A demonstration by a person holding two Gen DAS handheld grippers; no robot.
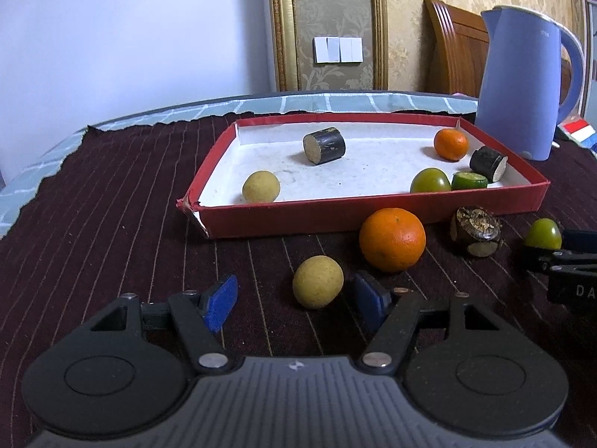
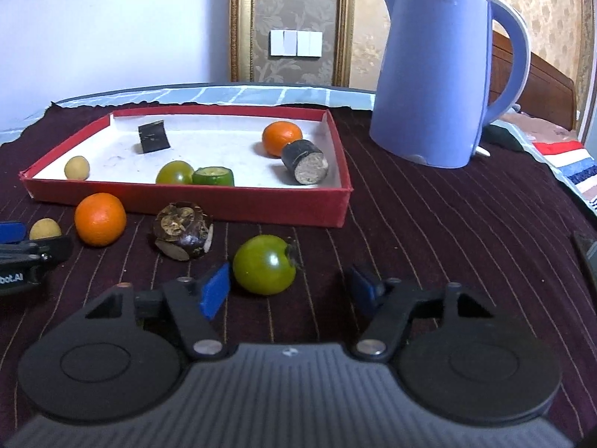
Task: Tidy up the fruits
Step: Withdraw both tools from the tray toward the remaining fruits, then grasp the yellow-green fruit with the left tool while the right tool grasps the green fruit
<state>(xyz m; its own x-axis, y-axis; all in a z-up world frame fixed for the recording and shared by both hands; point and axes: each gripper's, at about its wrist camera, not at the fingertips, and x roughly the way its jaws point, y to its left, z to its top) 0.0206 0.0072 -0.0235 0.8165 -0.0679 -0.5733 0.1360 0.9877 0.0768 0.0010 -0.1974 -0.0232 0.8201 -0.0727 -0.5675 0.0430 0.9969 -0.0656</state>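
Observation:
My left gripper point(image 1: 294, 300) is open low over the dark striped cloth. A round yellow fruit point(image 1: 317, 286) lies between its blue pads, close to the right pad and apart from the left one. My right gripper point(image 2: 289, 290) is also open. A green tomato point(image 2: 265, 269) sits just ahead of its left pad, with a wide gap to the right pad. An orange point(image 1: 391, 239) and a brown, rough-skinned fruit point(image 2: 183, 230) lie on the cloth in front of the red tray point(image 1: 373, 214). The tray holds a yellow fruit, a small orange, a green tomato, a cut green piece and two dark cylinders.
A blue kettle point(image 2: 440, 74) stands behind and to the right of the tray. The cloth's far edge shows a pale checked sheet point(image 1: 335, 102) beyond it. A wooden chair back point(image 1: 459, 48) stands at the wall. Striped fabric point(image 2: 571, 164) lies at the far right.

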